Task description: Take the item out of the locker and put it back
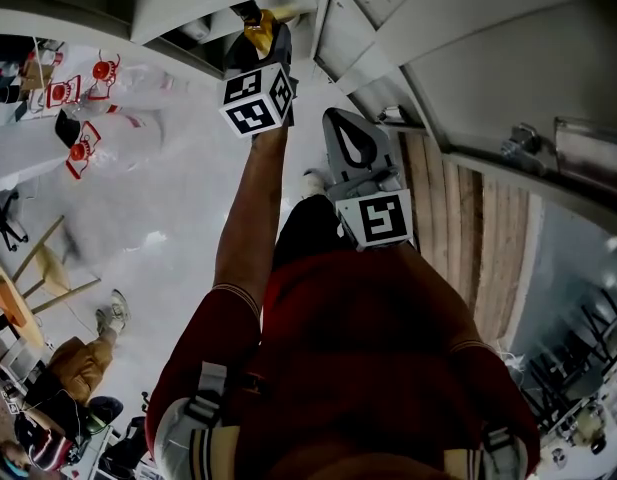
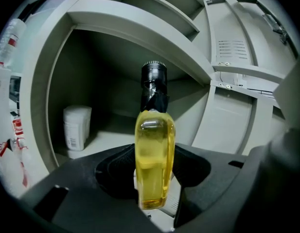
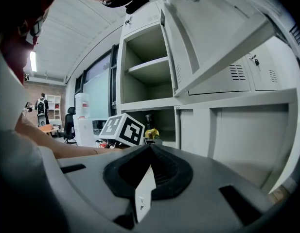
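A flat bottle of yellow liquid with a black cap stands upright between the jaws of my left gripper, which is shut on its lower body. It hangs in front of an open grey locker compartment; a white tub stands at the compartment's back left. The head view shows the left gripper reaching into the locker mouth with the bottle. My right gripper hangs lower and nearer, shut with nothing in it. From the right gripper view, the bottle shows beyond the left marker cube.
An open locker door swings out on the right, with more open compartments above. White bags with red print hang at the left. A seated person and wooden stools are on the floor behind me.
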A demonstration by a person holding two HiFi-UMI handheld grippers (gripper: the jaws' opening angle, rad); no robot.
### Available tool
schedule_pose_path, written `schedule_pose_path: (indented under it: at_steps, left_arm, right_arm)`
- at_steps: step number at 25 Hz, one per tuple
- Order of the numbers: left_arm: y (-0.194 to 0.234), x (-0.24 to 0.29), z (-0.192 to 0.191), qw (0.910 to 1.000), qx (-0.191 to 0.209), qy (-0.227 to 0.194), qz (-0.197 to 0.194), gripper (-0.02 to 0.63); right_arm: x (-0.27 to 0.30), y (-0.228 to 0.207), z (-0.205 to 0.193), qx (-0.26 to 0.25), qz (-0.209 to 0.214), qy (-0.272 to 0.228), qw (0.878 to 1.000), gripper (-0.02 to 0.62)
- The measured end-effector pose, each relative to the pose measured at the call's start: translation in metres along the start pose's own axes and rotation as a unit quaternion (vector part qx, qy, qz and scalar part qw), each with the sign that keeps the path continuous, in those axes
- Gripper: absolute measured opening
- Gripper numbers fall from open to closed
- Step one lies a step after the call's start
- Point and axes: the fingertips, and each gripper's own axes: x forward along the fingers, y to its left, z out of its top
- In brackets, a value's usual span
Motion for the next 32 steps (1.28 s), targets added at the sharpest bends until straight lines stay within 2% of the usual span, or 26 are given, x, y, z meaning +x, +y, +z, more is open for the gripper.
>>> schedule_pose_path:
  at_steps: [11,19,32]
  left_arm:
    - [0.012,-0.023,-0.016,0.9997,0.015,-0.014,0.013,0.204]
    - [0.021,-0.043,-0.033,0.9988,0.025,-0.017,0.040,0.204]
    - [0.034,-0.048,-0.065,0.9971,0.004,-0.029,0.070,0.205]
  right_arm:
    - [0.000,0.008,-0.011,-0.002,0.023,0.007,1.000,-0.003]
    - [0.002,0.014,-0.015,-0.009,0.050,0.009,0.999,-0.003]
    - [0.010,0.018,-0.033,-0.034,0.085,0.011,0.996,-0.003]
